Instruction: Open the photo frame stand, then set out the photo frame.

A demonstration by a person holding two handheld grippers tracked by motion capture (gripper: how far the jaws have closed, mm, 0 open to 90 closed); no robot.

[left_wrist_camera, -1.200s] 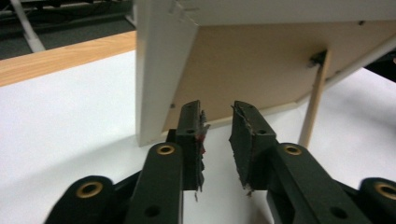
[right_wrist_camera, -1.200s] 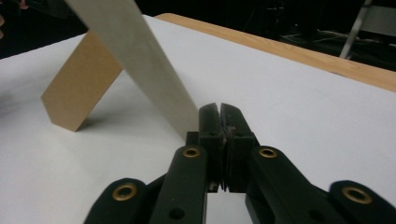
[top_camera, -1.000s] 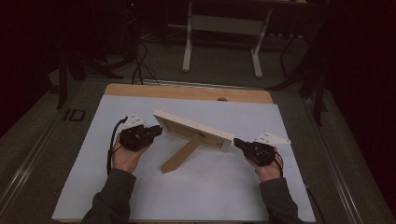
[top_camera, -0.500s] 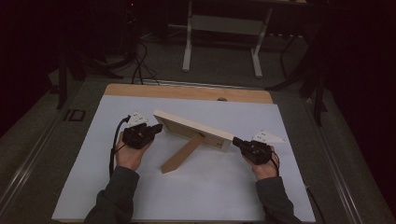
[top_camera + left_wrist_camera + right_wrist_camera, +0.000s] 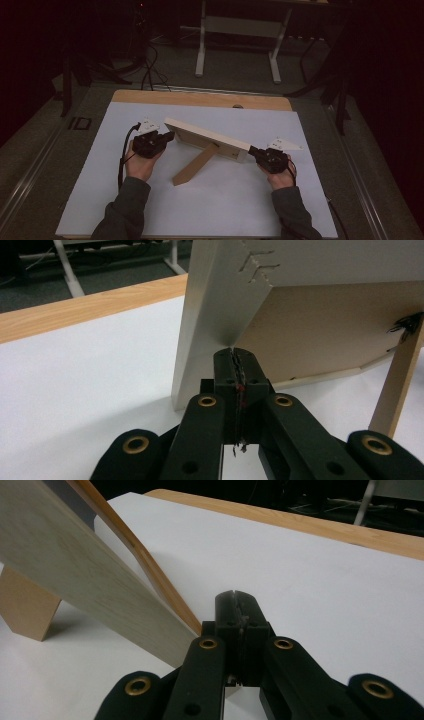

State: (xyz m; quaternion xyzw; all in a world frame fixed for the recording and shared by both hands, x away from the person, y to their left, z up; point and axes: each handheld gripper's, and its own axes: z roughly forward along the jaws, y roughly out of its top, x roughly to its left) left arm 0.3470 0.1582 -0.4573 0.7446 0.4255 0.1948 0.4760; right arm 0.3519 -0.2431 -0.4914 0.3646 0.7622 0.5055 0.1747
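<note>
- the person's sleeves point(image 5: 122, 215) come in at six o'clock of the high view, one hand on each gripper.
- the left gripper point(image 5: 167, 137) sits at about nine o'clock of the picture frame point(image 5: 207, 140); its jaws have just been closing and are now pressed together, tips meeting right at the frame's pale corner edge. in the left gripper view point(image 5: 234, 352) that edge comes down to the seam between the tips; whether they pinch it or only touch it i cannot tell.
- the right gripper point(image 5: 251, 149) is at about four o'clock of the frame, at its lower right end. in the right gripper view point(image 5: 235, 596) its jaws are pressed together with nothing between them, and the frame's edge runs just beside them at ten o'clock.
- the picture frame stands tilted near the middle of the white table point(image 5: 225, 205), its back toward the person, reaching from the left gripper down to the right one.
- a wooden prop leg point(image 5: 195, 165) slants from the frame's back toward seven o'clock and rests on the white surface.
- farther off, at twelve o'clock, a strip of bare wood point(image 5: 200, 98) edges the table.
- beyond it, a white stand point(image 5: 239, 45) is on the dark floor.
</note>
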